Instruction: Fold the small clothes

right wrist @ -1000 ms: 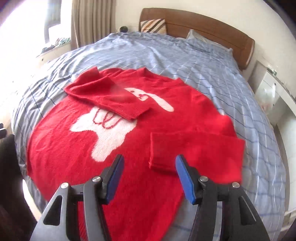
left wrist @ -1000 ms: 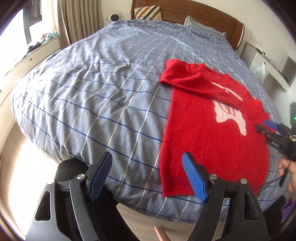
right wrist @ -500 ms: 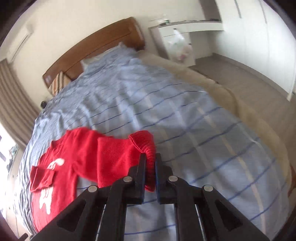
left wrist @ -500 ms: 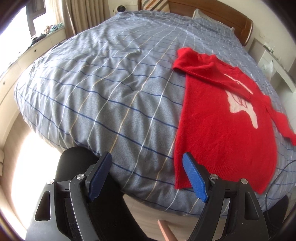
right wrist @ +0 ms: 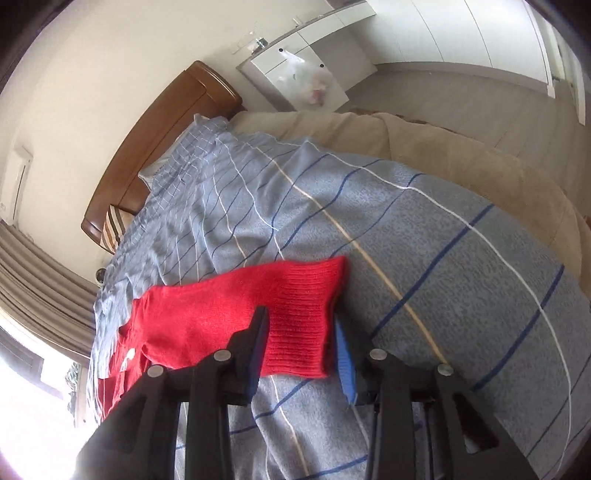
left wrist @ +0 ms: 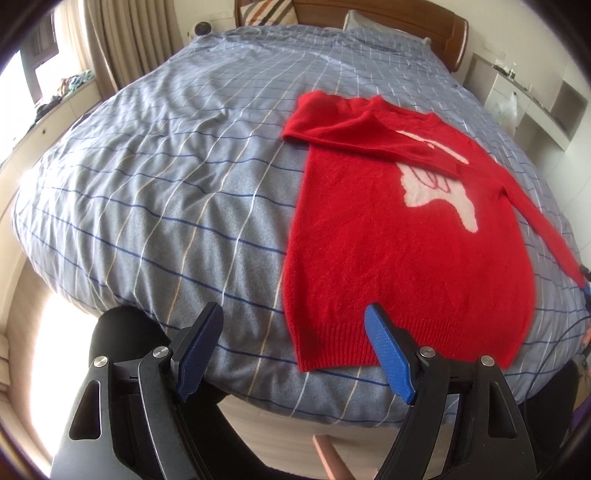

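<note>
Left wrist view takes in the big bed under its blue-grey quilt with white and navy check lines (left wrist: 155, 192), the wooden headboard (left wrist: 406, 22) at twelve o'clock. On the quilt, toward three o'clock, lies the red knitted sweater with a white motif (left wrist: 399, 266), flat, front up. Its long axis runs from the ribbed hem at six o'clock, near me, up to the neckline at twelve. One sleeve is folded across the chest; the other, the long red sleeve (left wrist: 539, 221), is drawn out straight toward four o'clock, I judge so that it can be laid over in a clean line.

My left jaws (left wrist: 295, 354) hover wide apart, empty, just off the bed's edge at the hem, probably waiting to take the hem corner.

From the right wrist view, the ribbed red cuff (right wrist: 303, 325) of that stretched sleeve sits between my right jaws (right wrist: 301, 354), which have just been opening. They stand partly apart, and the cuff lies slack on the quilt rather than pinched. The sleeve runs away toward nine o'clock, back to the body.
</note>
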